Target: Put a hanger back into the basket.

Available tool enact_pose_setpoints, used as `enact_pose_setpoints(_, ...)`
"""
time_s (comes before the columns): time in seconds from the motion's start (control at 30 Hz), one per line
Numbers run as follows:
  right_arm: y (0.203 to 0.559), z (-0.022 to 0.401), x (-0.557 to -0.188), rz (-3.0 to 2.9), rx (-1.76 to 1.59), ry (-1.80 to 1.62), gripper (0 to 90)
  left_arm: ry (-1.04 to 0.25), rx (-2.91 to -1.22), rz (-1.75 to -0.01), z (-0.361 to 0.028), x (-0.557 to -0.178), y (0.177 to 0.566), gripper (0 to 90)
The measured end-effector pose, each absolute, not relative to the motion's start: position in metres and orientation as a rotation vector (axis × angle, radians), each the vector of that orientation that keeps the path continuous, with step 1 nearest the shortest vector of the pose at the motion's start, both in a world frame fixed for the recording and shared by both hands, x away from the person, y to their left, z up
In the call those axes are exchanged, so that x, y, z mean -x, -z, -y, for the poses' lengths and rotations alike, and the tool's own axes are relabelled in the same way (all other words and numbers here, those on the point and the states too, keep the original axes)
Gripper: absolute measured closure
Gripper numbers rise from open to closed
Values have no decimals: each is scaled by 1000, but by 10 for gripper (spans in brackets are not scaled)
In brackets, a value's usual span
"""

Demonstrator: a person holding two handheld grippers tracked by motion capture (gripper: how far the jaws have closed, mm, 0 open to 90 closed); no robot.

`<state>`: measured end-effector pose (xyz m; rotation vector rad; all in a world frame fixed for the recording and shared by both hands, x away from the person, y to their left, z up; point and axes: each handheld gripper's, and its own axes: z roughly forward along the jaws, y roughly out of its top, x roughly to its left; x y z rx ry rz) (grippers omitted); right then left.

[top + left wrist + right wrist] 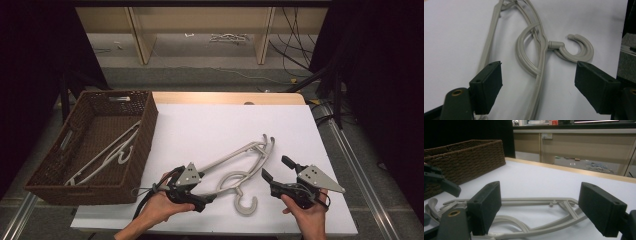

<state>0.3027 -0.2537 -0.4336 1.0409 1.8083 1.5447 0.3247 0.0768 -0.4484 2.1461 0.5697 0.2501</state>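
Grey plastic hangers [239, 152] lie stacked on the white table top [215, 120], their hooks [246, 205] pointing toward the front edge. My left gripper [206, 190] sits low at their near left end. In the left gripper view its jaws [539, 66] stand open, with a hanger arm [540, 82] lying between the pads and neither pad touching it; the hook [579, 51] curls just beyond the right pad. To the right of the hangers my right gripper [277, 168] is open and holds nothing. In the right gripper view it [539, 187] faces the hangers [536, 201] from the side.
A brown wicker basket [145, 145] stands at the table's left with a few pale hangers [107, 152] inside; it also rises at the left of the right gripper view [469, 157]. Beyond the far wooden edge are a shelf unit and cables on the floor.
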Motion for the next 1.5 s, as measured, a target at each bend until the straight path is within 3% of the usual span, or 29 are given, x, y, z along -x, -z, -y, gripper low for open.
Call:
enact_pose_setpoints(0.83, 432, 251, -301, -1830, -1029, -1510, 196, -277, -2392, -457, -36, -332, 470, 214)
enact_pose_setpoints(1.5, 433, 250, -303, -1823, -1026, -1511, 196, -304, -2365, -449, -29, -338, 463, 279)
